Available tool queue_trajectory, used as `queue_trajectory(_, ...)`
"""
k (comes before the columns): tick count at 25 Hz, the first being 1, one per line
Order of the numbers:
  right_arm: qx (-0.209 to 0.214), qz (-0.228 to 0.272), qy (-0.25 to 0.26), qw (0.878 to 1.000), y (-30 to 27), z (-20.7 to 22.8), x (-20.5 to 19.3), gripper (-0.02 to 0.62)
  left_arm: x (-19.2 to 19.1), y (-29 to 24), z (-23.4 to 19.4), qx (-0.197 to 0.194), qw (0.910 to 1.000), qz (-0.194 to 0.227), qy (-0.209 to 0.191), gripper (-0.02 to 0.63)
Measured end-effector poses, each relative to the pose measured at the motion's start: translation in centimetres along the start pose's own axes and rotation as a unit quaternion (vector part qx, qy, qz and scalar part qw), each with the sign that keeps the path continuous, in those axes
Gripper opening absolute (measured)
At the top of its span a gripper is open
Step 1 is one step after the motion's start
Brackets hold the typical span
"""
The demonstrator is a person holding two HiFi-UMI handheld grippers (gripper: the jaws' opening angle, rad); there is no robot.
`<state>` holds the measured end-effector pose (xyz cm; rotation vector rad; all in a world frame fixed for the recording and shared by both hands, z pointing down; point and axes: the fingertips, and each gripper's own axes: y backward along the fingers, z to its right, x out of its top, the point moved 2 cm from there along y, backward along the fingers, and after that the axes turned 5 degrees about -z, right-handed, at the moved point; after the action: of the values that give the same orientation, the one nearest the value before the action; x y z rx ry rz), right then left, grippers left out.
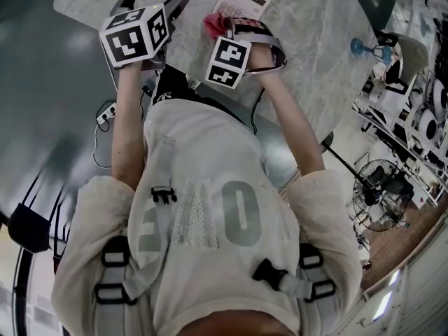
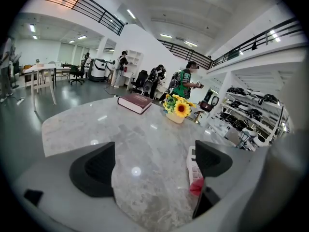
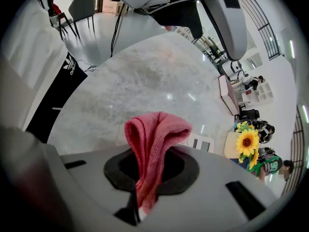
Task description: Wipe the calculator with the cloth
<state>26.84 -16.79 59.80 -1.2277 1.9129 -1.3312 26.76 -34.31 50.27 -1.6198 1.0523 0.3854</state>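
Both arms reach forward, forearms bare. Left forearm (image 1: 126,128) runs straight up to the left gripper (image 1: 154,2); its marker cube (image 1: 135,35) hides the hand. Jaws stand wide apart with nothing between them, black pads (image 2: 94,168) facing each other. Right forearm (image 1: 294,117) angles inward. Right hand (image 1: 264,56) wraps the handle of the right gripper (image 1: 234,28), which sits near the left one. Its jaws are clamped on a pink cloth (image 3: 154,134), whose folded end sticks out ahead of them.
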Motion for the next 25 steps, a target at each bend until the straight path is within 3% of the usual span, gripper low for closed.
queue_trajectory(7,-0.005,0.003,-0.002,1.000,0.7,1.6,-0.3,0.057,1.5,-0.1,1.0,-0.007,0.9998,0.007,-0.016,0.506)
queue_trajectory(16,-0.109,0.013,-0.092,0.990,5.8,11.2,-3.5,0.057,7.0,1.8,5.1,-0.035,0.9949,0.063,-0.071,0.506)
queue_trajectory(21,-0.189,0.049,-0.157,0.968,12.5,15.5,-5.5,0.057,11.5,5.5,8.9,-0.054,0.9839,0.135,-0.104,0.506)
queue_trajectory(25,-0.270,0.094,-0.214,0.934,18.8,17.0,-6.7,0.057,14.2,9.5,11.6,-0.060,0.9661,0.213,-0.133,0.506)
